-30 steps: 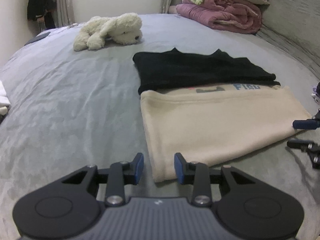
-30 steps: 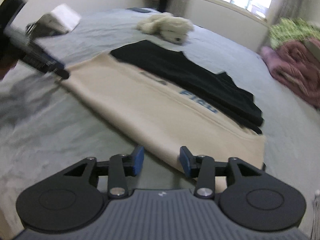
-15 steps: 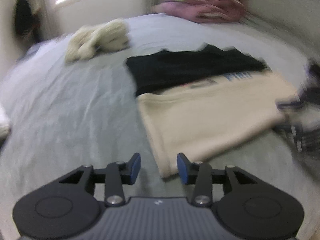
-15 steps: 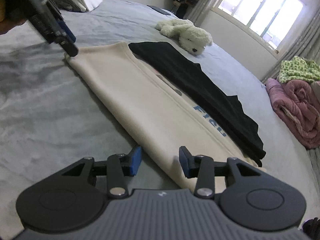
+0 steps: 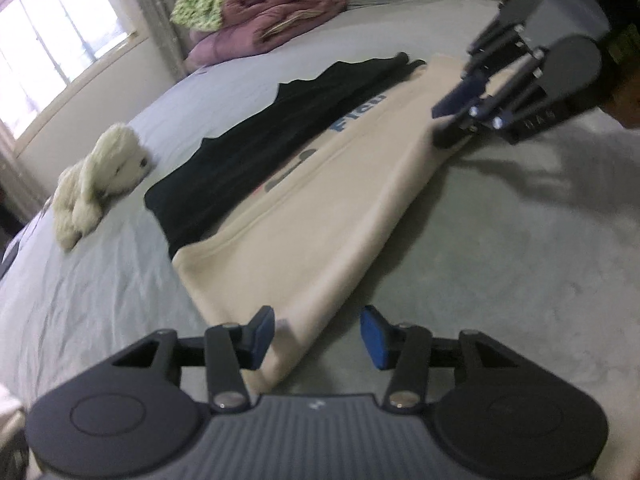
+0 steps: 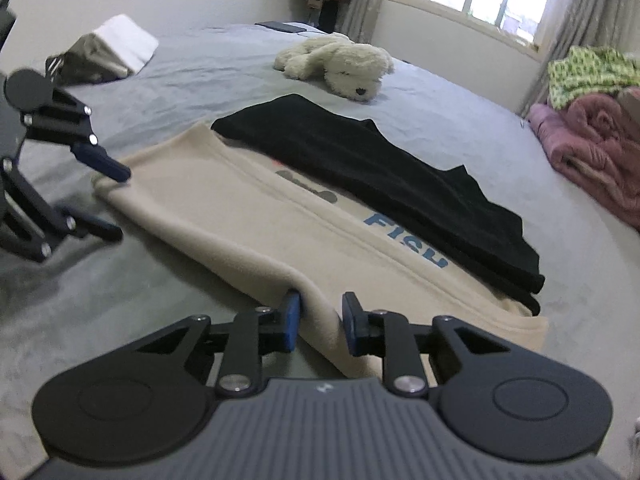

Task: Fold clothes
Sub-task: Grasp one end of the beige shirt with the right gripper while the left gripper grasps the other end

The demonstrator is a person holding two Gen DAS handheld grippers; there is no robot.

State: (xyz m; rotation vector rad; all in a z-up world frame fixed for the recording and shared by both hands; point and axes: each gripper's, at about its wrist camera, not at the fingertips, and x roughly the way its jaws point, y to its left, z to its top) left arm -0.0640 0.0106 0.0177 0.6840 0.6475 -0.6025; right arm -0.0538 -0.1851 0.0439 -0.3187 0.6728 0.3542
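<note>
A cream garment (image 5: 320, 216) with blue lettering lies folded lengthwise on the grey bed, with a black garment (image 5: 280, 136) along its far side. My left gripper (image 5: 317, 336) is open, its fingers either side of the garment's near corner. My right gripper (image 6: 318, 322) is open too, its fingers straddling the fold at the other end of the cream garment (image 6: 248, 216), cloth between the pads. Each gripper shows in the other's view: the right one (image 5: 464, 116) at the far end, the left one (image 6: 108, 200) at the left end.
A white plush dog (image 6: 340, 60) lies beyond the black garment (image 6: 380, 176). Rolled pink and green bedding (image 5: 260, 8) is stacked at the bed's head. Folded white and grey clothes (image 6: 108, 52) sit at the far left of the bed.
Both grippers have moved in to the two ends of the cream garment's near fold. The right gripper's fingers have closed in somewhat around the cloth edge.
</note>
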